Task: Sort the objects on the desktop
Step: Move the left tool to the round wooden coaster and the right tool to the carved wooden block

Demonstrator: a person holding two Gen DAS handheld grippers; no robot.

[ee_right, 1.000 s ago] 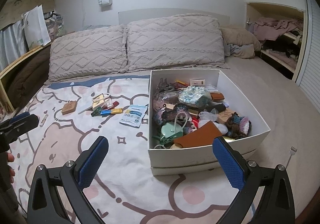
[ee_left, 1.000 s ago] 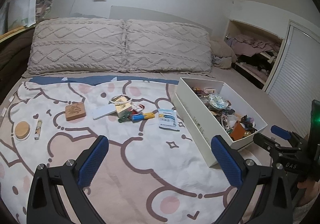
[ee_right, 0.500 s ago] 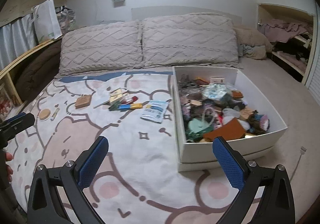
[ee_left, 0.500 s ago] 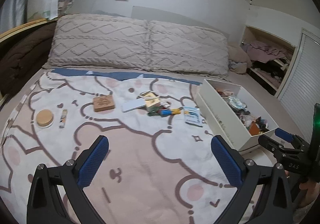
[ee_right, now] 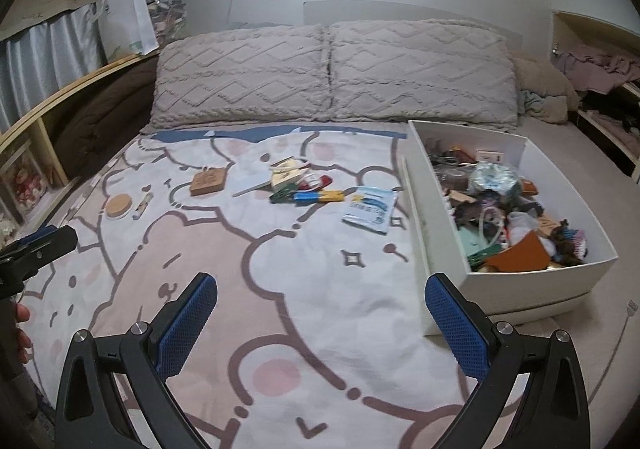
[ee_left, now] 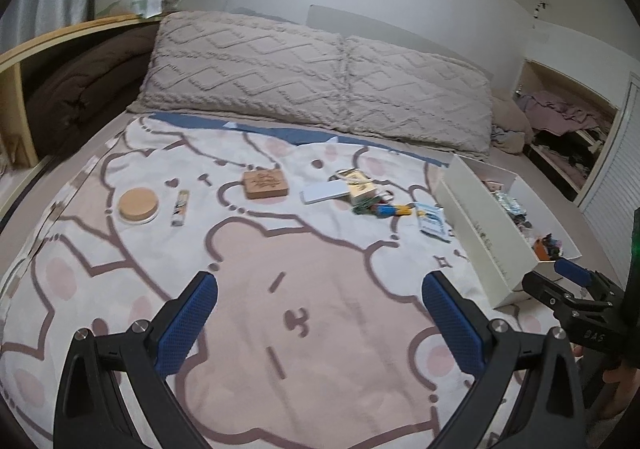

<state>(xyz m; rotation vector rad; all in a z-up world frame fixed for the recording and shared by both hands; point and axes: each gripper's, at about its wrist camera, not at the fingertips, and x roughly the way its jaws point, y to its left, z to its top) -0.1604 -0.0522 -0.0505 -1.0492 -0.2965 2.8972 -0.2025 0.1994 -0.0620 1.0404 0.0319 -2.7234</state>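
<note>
Where blanket [ee_right: 320, 309] lies: white box [ee_right: 532, 281] brimming, clutter mixed.

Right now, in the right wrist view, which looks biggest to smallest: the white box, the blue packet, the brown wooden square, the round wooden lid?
1. White cardboard box, by far the biggest.
2. Blue and white packet.
3. Brown wooden square block.
4. Round wooden lid, nearly the same as the block. Both lie farther from the camera than the packet, so their true sizes are unsure.

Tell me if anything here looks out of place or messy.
The white box at the right of the bed is heaped with jumbled odds and ends, while a loose cluster lies on the blanket: a wooden block, a round wooden lid, a blue packet, colored clips. Nothing looks spilled or broken.
</note>
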